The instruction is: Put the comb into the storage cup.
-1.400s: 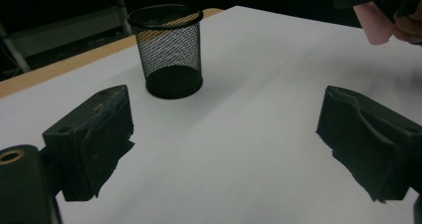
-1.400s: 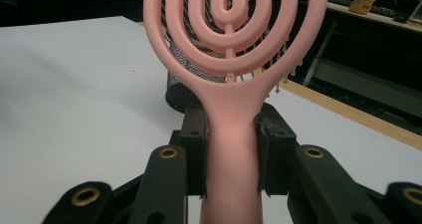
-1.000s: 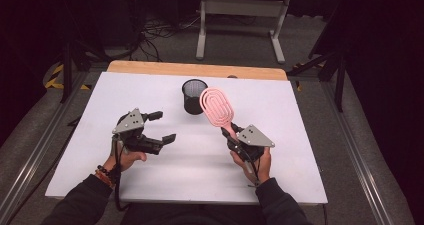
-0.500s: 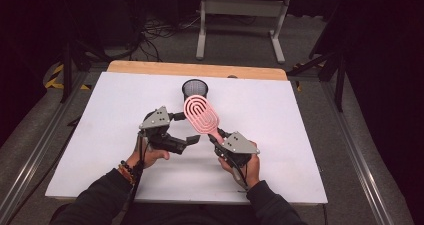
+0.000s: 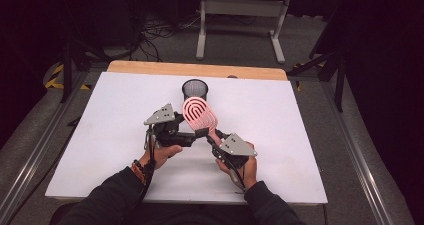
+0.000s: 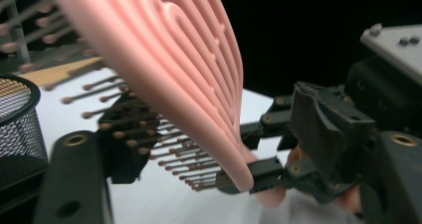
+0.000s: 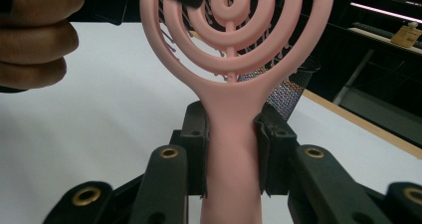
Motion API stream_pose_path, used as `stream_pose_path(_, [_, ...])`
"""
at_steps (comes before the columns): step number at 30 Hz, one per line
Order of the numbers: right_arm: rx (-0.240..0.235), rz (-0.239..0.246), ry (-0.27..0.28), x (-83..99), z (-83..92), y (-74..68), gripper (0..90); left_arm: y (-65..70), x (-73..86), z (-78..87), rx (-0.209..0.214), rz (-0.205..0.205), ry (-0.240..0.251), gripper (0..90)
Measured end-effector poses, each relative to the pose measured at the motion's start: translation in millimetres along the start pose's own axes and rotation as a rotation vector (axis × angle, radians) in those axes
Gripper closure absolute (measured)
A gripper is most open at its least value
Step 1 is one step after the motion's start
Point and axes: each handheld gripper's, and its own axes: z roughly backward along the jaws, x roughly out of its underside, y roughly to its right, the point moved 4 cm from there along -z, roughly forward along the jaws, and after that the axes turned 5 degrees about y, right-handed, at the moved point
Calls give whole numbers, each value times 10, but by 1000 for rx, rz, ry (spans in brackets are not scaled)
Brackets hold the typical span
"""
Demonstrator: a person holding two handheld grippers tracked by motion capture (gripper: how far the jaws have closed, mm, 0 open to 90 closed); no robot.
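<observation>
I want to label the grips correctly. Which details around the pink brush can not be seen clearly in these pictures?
- Left gripper on the pink vented plastic hairbrush: its jaws have just been closing; pad contact is unclear, high view too small, left gripper view blurred.
- Brush handle end: hidden between the right gripper jaws.
- Black wire mesh cup: its inside cannot be made out.

Both grippers, left gripper (image 5: 200, 133) and right gripper (image 5: 212, 139), are black with brass-ringed screw holes, each topped by a grey three-cornered plate. The person wears dark sleeves. A beaded bracelet sits on the left wrist.

Black mesh cup (image 5: 195, 89) upright near white table's (image 5: 100, 135) far edge, w/ prob. a metal stand (image 5: 240, 15) behind.
</observation>
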Motion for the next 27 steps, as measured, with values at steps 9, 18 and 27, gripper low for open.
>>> stream_pose_path(9, [8,15,-22,25,-27,12,702,24,-61,-2,43,21,64,615])
stream_pose_path(18, [13,25,-6,-24,5,21,653,67,-141,-23,50,-26,70,624])
stream_pose_path(27, [-77,-58,21,-25,115,47,481,58,-136,-8,31,-71,37,636])
